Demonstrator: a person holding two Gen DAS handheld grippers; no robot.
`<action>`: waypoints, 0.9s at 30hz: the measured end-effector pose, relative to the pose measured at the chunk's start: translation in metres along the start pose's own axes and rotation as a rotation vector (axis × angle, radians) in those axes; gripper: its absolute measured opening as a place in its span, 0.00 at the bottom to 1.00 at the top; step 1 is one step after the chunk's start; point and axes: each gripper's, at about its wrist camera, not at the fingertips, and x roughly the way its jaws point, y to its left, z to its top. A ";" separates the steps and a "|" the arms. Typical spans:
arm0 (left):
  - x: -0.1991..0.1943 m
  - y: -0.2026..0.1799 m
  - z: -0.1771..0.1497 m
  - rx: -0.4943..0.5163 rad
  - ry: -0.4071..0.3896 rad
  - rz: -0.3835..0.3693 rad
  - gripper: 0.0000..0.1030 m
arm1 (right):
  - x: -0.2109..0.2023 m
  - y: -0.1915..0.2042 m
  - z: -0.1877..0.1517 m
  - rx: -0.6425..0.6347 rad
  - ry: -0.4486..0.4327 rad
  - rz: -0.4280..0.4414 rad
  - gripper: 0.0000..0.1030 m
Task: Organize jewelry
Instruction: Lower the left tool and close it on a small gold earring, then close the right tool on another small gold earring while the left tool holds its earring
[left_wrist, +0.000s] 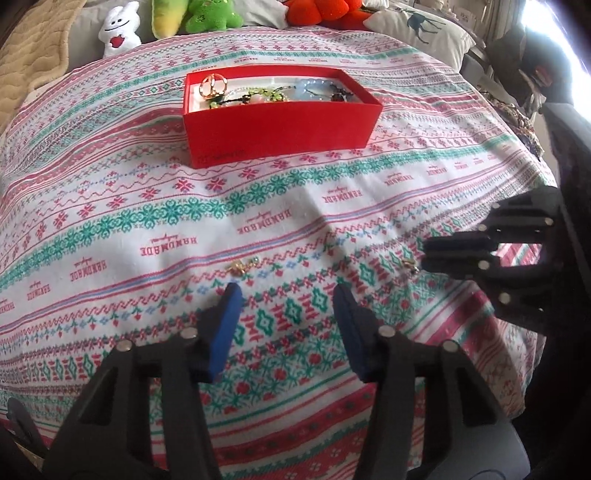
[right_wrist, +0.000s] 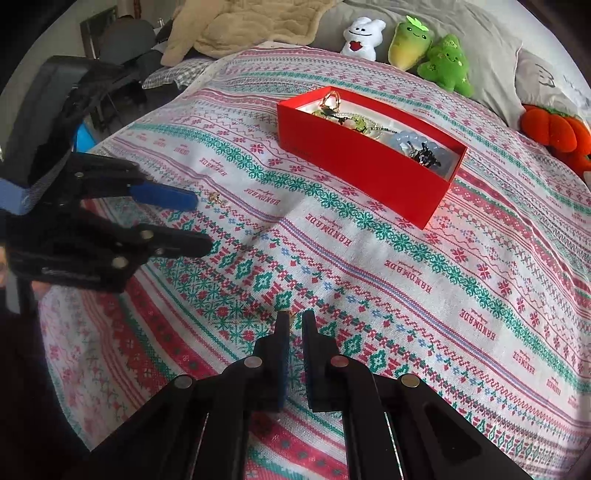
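An open red box (left_wrist: 280, 127) (right_wrist: 364, 168) stands on the patterned cloth and holds gold rings, green beads and a pale blue bracelet. A small gold earring (left_wrist: 240, 266) (right_wrist: 215, 197) lies on the cloth just ahead of my left gripper (left_wrist: 286, 291) (right_wrist: 201, 221), which is open and empty. A second small gold piece (left_wrist: 409, 264) lies at the tips of my right gripper (left_wrist: 424, 254) (right_wrist: 295, 316). Its jaws are nearly closed around that piece (right_wrist: 291, 316), which shows as a tiny gold speck between the fingertips.
Plush toys line the far edge: a white one (left_wrist: 120, 27) (right_wrist: 362, 35), green ones (right_wrist: 430, 55) and an orange one (right_wrist: 557, 129). A beige blanket (right_wrist: 251, 26) and pillows (left_wrist: 421, 26) lie behind. The cloth's edge drops off at the right in the left wrist view.
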 end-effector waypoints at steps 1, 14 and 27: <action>0.003 0.002 -0.001 -0.006 0.003 0.007 0.49 | 0.000 0.000 0.001 0.000 -0.002 0.000 0.06; 0.030 0.007 0.011 -0.044 0.017 0.112 0.31 | -0.003 -0.002 -0.003 0.001 -0.006 -0.010 0.06; 0.020 0.020 0.009 -0.068 0.022 0.089 0.06 | -0.006 -0.005 0.001 0.009 -0.022 -0.017 0.06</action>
